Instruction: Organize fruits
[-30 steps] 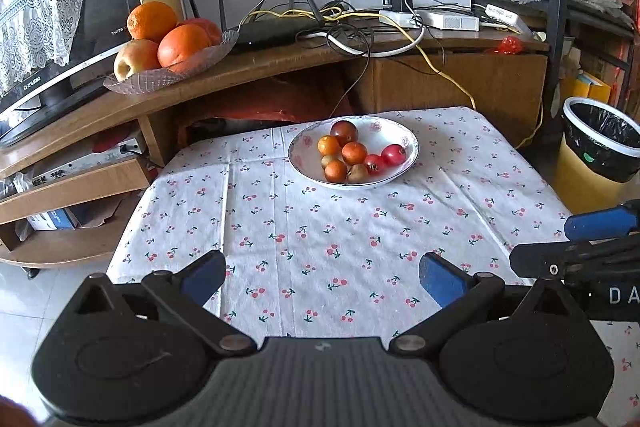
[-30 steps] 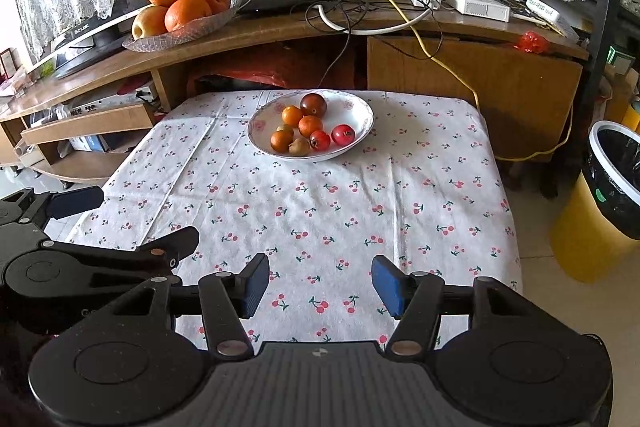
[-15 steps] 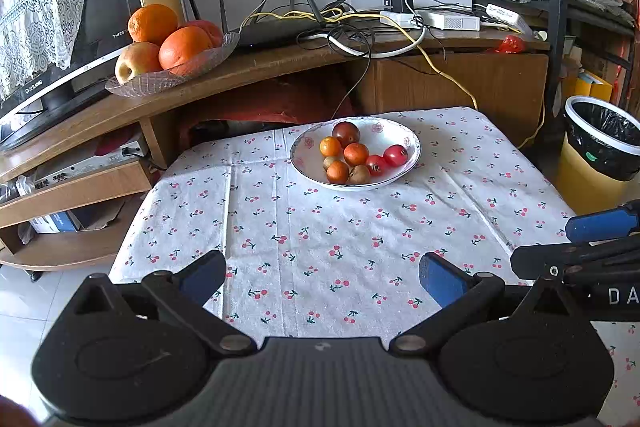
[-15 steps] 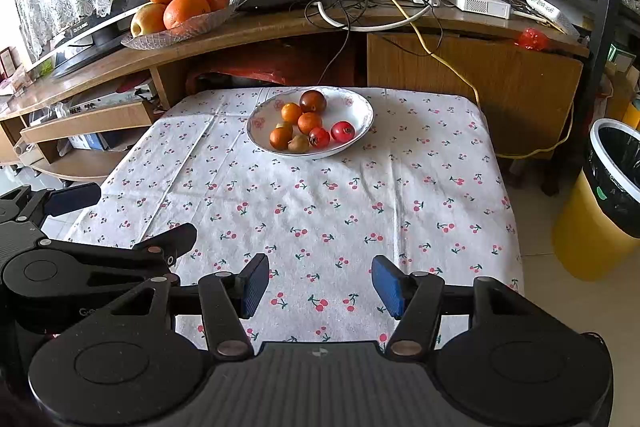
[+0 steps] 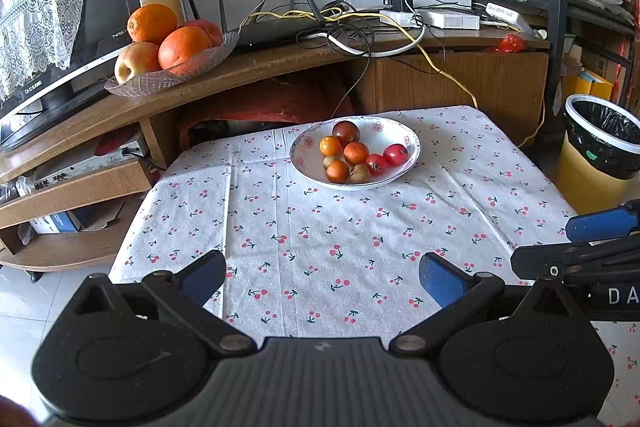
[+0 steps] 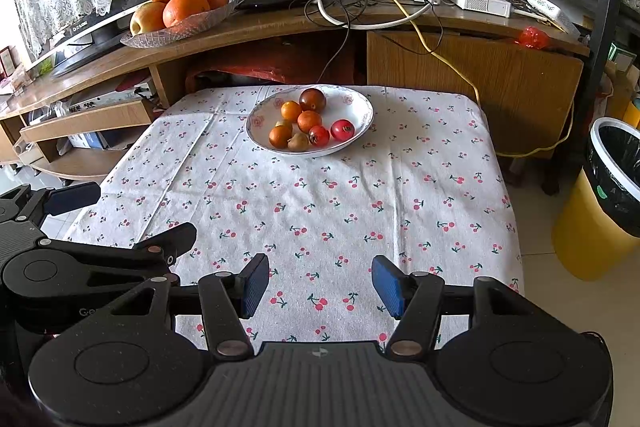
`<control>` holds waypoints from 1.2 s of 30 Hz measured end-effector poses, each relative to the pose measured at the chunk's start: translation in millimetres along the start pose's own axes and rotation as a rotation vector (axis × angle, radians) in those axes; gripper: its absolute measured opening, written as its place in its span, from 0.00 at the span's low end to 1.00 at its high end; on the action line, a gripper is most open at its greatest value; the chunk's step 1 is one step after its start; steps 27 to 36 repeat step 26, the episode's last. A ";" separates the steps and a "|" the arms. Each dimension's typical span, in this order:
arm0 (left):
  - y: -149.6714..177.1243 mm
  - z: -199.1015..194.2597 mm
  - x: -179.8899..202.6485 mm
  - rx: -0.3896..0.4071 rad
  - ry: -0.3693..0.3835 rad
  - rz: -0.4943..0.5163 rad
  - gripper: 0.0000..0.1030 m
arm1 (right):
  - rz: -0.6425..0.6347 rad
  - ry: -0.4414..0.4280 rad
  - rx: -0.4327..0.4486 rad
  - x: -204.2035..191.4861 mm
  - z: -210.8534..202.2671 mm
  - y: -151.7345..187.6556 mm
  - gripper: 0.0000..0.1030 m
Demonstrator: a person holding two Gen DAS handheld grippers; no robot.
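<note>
All the small fruits (image 5: 352, 157) sit together in the white bowl (image 5: 408, 137), which rests on the cherry cloth table (image 5: 320, 235) up at about 12 o'clock from both grippers. There are orange ones, red ones, brownish ones and one dark one, all mixed up. No fruit lies loose on the cloth. The left gripper (image 5: 320, 277) hangs over the near edge of the table with its fingers wide apart and nothing between them. The right gripper (image 6: 316, 285) is at its 3 o'clock side, also spread wide and holding nothing. Big oranges and apples sit in a glass dish (image 5: 168, 75) on the wooden shelf at 10 o'clock. This could be fruit that is already gathered up, or fruit waiting to be sorted out of the bowl; the pictures cannot say which.
</note>
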State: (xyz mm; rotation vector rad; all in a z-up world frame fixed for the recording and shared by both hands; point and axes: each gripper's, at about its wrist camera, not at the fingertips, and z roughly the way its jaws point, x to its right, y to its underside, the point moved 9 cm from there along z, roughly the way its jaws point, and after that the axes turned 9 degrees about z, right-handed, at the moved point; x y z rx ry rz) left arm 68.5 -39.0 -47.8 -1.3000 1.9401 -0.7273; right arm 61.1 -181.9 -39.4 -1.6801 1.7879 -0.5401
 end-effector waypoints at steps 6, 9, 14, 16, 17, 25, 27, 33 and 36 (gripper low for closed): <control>-0.1 0.3 0.1 0.001 -0.001 0.003 1.00 | 0.000 0.000 -0.001 0.0 0.1 0.2 0.52; 0.2 0.6 -0.4 0.001 -0.001 0.004 1.00 | 0.000 0.000 -0.002 0.0 0.4 0.3 0.52; -0.1 0.5 0.2 0.001 -0.001 0.003 1.00 | 0.000 0.001 -0.001 0.0 0.4 0.4 0.52; -0.1 0.3 0.1 0.001 -0.001 0.004 1.00 | 0.001 0.000 -0.002 -0.1 0.4 0.6 0.52; -0.1 0.3 0.1 0.002 -0.002 0.003 1.00 | 0.001 0.000 -0.002 -0.2 0.3 0.8 0.52; -1.6 -0.4 -1.3 0.020 -0.009 0.010 1.00 | 0.005 -0.003 0.001 0.3 0.6 0.9 0.53; -2.1 -0.7 -2.1 0.024 -0.009 0.008 1.00 | 0.004 -0.002 0.004 0.2 0.3 0.7 0.53; -2.1 -0.7 -2.1 0.024 -0.009 0.008 1.00 | 0.004 -0.002 0.004 0.2 0.3 0.7 0.53; -2.1 -0.7 -2.1 0.024 -0.009 0.008 1.00 | 0.004 -0.002 0.004 0.2 0.3 0.7 0.53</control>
